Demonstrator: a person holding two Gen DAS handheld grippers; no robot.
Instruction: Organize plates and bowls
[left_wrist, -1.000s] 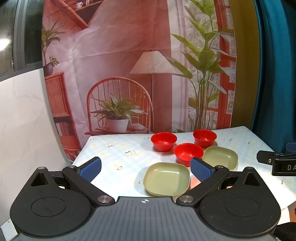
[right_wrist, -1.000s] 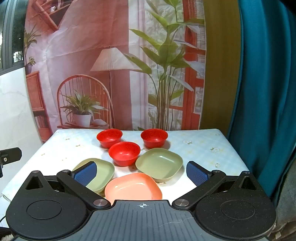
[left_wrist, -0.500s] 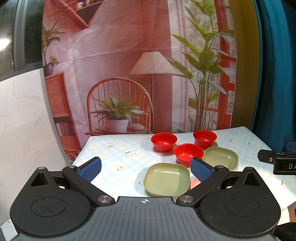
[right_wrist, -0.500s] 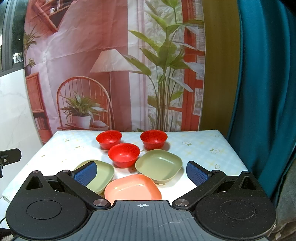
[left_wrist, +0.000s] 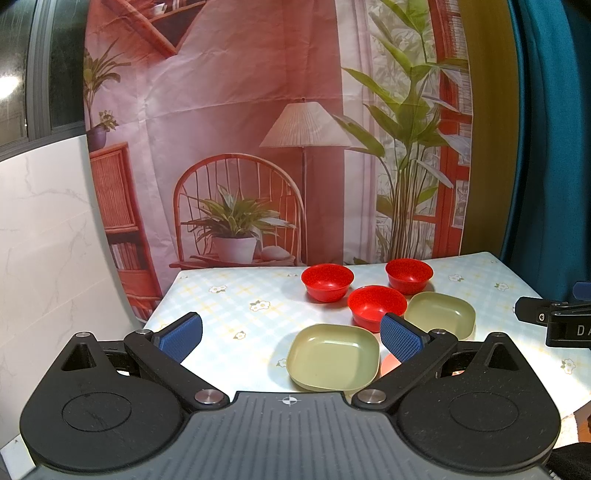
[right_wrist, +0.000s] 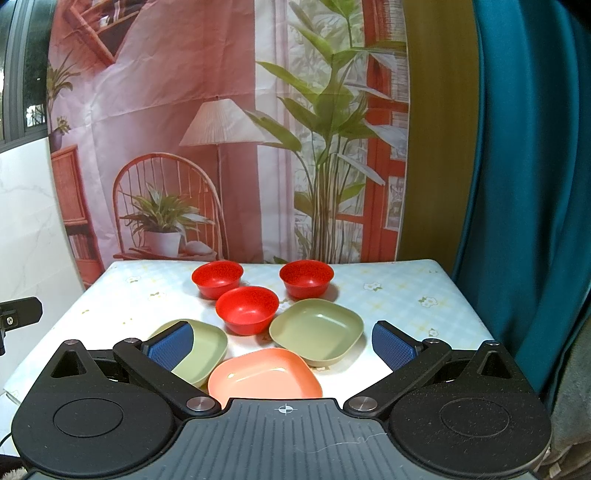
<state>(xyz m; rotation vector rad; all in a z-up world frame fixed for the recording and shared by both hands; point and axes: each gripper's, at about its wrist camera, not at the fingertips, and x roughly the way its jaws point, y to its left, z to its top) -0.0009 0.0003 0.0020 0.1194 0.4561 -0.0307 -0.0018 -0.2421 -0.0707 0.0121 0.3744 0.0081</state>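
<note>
Nothing has shifted since the earlier frames, both grippers hold the same pose above the near table edge. Left gripper (left_wrist: 291, 333) spread wide, empty; right gripper (right_wrist: 282, 344) also wide, empty. On the floral tablecloth (right_wrist: 399, 295): three red bowls (right_wrist: 246, 309) in a triangle at the back, two green plates (right_wrist: 317, 330) in front, one pink plate (right_wrist: 264, 374) nearest (mostly hidden in left view). All separate, none stacked.
</note>
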